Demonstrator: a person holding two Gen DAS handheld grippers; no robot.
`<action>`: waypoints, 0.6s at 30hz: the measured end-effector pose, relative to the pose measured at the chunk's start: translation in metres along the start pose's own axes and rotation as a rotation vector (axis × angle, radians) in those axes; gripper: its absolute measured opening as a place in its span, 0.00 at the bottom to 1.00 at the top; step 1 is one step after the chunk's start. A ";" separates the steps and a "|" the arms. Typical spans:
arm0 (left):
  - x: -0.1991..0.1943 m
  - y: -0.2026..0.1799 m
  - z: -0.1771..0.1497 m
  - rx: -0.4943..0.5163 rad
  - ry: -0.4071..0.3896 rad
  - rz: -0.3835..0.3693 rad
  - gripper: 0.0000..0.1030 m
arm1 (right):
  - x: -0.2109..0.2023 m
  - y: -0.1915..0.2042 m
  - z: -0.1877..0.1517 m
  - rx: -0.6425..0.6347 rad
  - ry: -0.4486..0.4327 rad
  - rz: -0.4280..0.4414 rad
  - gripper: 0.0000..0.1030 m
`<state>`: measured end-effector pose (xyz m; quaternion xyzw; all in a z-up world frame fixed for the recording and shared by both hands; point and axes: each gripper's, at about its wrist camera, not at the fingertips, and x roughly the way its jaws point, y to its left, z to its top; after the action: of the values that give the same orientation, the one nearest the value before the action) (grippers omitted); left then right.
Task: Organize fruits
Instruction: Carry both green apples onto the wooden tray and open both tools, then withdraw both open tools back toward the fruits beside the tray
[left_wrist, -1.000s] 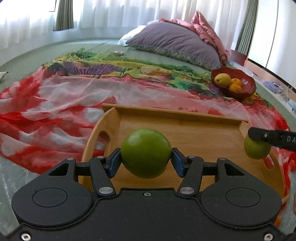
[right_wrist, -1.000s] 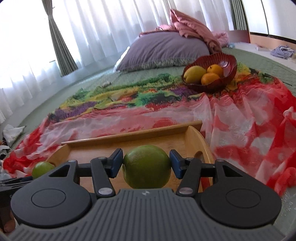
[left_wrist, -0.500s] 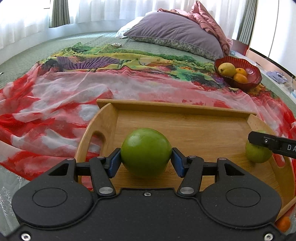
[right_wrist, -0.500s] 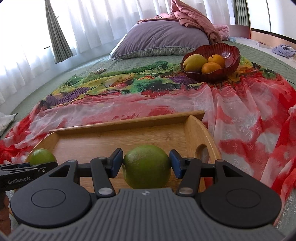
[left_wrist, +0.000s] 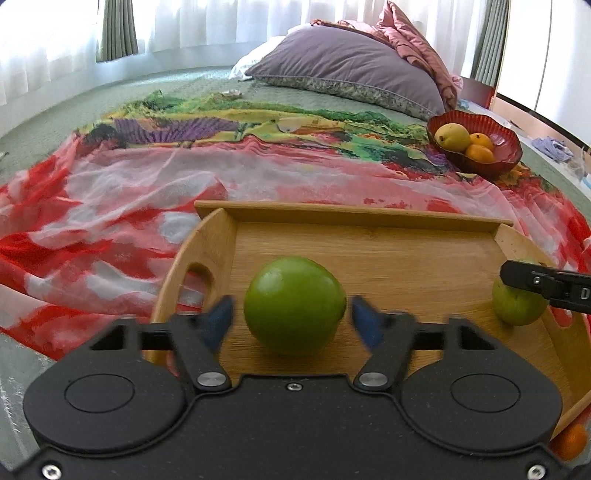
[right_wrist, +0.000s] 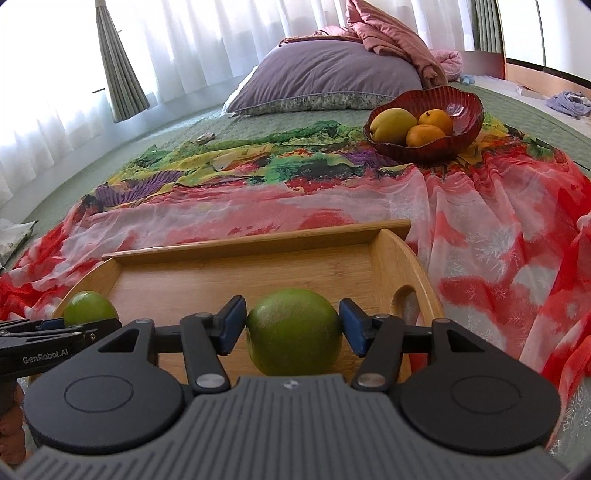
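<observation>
We see the left gripper (left_wrist: 293, 321), jaws just spread w/ gaps each side of a green fruit (left_wrist: 294, 305) resting on the wooden tray (left_wrist: 369, 236). Right gripper (right_wrist: 293, 326) likewise just opened, pads barely clear of a 2nd green fruit (right_wrist: 293, 331) at the tray's right end. Tray sits on a red scarf (right_wrist: 480, 236) on the bed.

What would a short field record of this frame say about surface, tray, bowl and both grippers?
surface: bed with a patterned cloth
tray: wooden tray on the cloth, two green fruits on it
left gripper: jaws just opened, pads clear of the left green fruit between them
right gripper: jaws just opened, right green fruit between the pads
bowl: red bowl beyond the tray, holding a yellow fruit and two orange fruits
</observation>
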<state>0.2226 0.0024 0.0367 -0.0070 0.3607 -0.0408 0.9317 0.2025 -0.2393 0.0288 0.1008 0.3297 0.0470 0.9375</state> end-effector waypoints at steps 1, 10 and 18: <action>-0.002 0.001 -0.001 0.007 -0.009 0.003 0.79 | -0.001 0.000 -0.001 -0.006 -0.002 0.002 0.73; -0.025 0.011 -0.013 0.065 -0.007 -0.025 0.91 | -0.014 -0.001 -0.016 -0.070 0.004 0.023 0.88; -0.049 0.020 -0.028 0.051 -0.026 -0.056 0.93 | -0.024 -0.005 -0.028 -0.087 0.019 0.031 0.88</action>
<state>0.1690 0.0266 0.0486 0.0064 0.3473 -0.0759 0.9346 0.1661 -0.2432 0.0208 0.0646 0.3345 0.0766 0.9371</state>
